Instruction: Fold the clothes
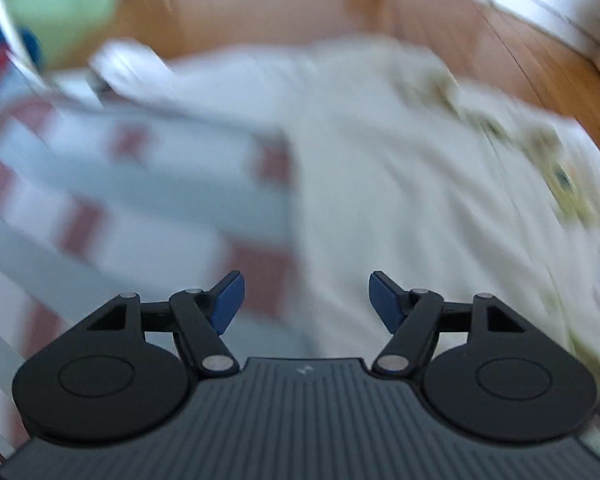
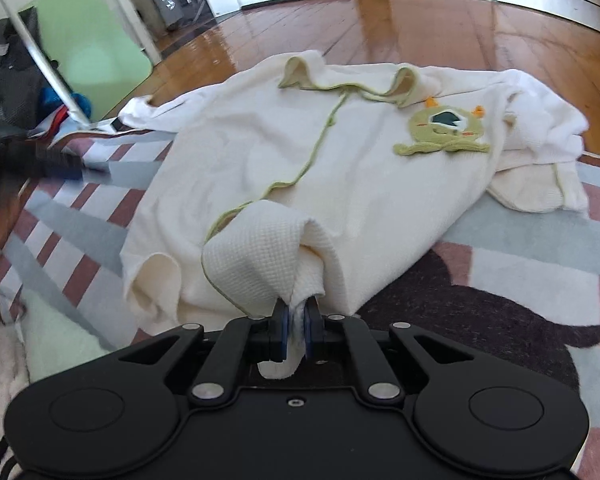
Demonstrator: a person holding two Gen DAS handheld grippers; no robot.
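My right claw (image 2: 296, 322) pinches hem of cream waffle robe (image 2: 352, 184): soft, limp, light. My left claw (image 1: 306, 302) wide open, empty; take opposite hem.

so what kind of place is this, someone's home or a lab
Most likely a room in a home. A cream garment with a green monster patch lies on a patterned rug over a glossy wooden floor, with white doors or cupboards along the far wall.
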